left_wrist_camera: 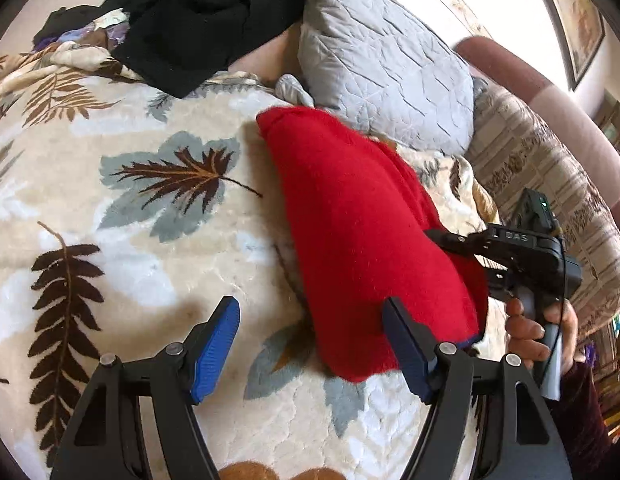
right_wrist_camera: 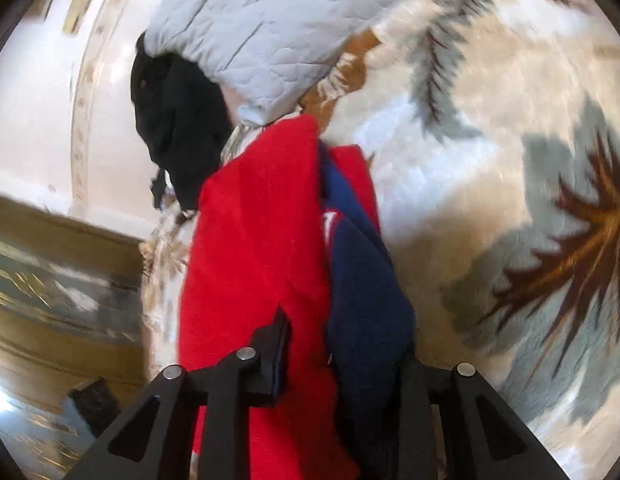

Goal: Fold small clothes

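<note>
Our right hand-held gripper (right_wrist_camera: 338, 344) pinches the red fleece garment with navy lining (left_wrist_camera: 362, 216), lifting it over the leaf-patterned plush blanket (left_wrist_camera: 129, 240) beside the grey quilted pillow (left_wrist_camera: 382, 68). Our left hand-held gripper (left_wrist_camera: 312, 344) stands spread, empty.

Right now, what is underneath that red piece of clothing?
The red garment lies on a cream blanket printed with leaves, its far end near a grey quilted pillow. A navy layer shows along its edge. Whatever lies directly under it is covered.
</note>
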### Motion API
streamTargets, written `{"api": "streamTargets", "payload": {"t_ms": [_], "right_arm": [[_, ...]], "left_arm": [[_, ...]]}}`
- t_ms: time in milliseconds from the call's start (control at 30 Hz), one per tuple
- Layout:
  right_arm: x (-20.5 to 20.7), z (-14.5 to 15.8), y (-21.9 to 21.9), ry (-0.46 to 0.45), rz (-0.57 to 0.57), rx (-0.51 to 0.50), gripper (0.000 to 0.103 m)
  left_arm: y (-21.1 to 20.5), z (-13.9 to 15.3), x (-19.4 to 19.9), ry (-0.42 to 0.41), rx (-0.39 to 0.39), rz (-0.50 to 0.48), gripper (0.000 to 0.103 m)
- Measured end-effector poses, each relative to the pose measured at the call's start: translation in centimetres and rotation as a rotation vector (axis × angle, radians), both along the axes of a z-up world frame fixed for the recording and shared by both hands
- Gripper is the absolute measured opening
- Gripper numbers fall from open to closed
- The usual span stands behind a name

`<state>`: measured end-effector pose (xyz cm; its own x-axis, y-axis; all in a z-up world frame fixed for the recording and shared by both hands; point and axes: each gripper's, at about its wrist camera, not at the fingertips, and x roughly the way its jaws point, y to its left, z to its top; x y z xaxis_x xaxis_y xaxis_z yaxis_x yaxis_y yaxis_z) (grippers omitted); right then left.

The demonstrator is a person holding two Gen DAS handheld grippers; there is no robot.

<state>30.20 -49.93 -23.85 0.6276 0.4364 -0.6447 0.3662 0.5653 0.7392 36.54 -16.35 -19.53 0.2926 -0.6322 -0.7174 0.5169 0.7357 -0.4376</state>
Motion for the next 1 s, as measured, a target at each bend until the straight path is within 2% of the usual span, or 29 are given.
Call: {"api": "streamTargets", "payload": {"t_ms": [33,67,100,167,300,333,400,433,567,633,667,700,733,867,1000], "right_arm": [[0.4,0.4,0.3,0.011,0.009,-0.005,0.039],[0.5,0.9,0.4,0.030,0.026,-0.016,0.059],[0.5,1.4,0.6,0.048,0.027,-0.041,0.068],[-0.2,3.3,0.3,0.027,-0.008,-0.134,0.071],[-0.7,6.4,-0.9,-0.098,-0.061,-0.182,0.071],[-0.3,7.1,-0.8,-0.110,-0.044,-0.196,0.068],[1.1,7.8,-0.1,-0.112,-0.008,-0.217,0.052],[2.1,8.0,0.4,-0.107,0.012,-0.224,0.037],[6.5,6.7,1.7,-0.066,0.062,-0.234,0.036],[9.2,4.7,1.9,-0.011,0.060,-0.248,0.035],[10.5,3.2,1.9,0.053,0.065,-0.296,0.031],[11.4,1.9,1.9,0.087,0.071,-0.303,0.025],[11.8,0.7,1.5,0.080,0.070,-0.254,0.025],[10.3,2.2,1.3,0.048,0.063,-0.210,0.028],[5.8,5.2,1.8,-0.036,0.095,-0.204,0.029]], "left_arm": [[0.2,0.0,0.2,0.006,-0.008,0.015,0.074],[0.3,0.1,0.4,0.014,-0.022,0.029,0.074],[0.4,0.1,0.5,0.017,-0.033,0.035,0.074],[0.5,0.4,0.4,0.003,-0.044,0.037,0.074],[-0.6,1.9,-0.9,-0.093,-0.041,-0.008,0.074],[-1.2,2.2,-1.3,-0.114,-0.029,-0.026,0.074],[-2.3,1.6,-1.5,-0.121,0.027,-0.043,0.074],[-2.7,1.3,-1.5,-0.117,0.050,-0.046,0.074],[-3.8,-0.5,-1.4,-0.071,0.135,-0.078,0.076],[-4.1,-0.6,-1.6,-0.091,0.155,-0.087,0.077],[-4.2,-0.6,-1.7,-0.103,0.163,-0.091,0.078],[-4.3,-0.6,-1.8,-0.109,0.165,-0.096,0.078],[-4.4,-0.8,-2.0,-0.108,0.169,-0.094,0.078],[-4.5,-0.7,-2.2,-0.127,0.185,-0.093,0.078],[-4.7,-0.3,-2.8,-0.163,0.213,-0.081,0.078]]}}
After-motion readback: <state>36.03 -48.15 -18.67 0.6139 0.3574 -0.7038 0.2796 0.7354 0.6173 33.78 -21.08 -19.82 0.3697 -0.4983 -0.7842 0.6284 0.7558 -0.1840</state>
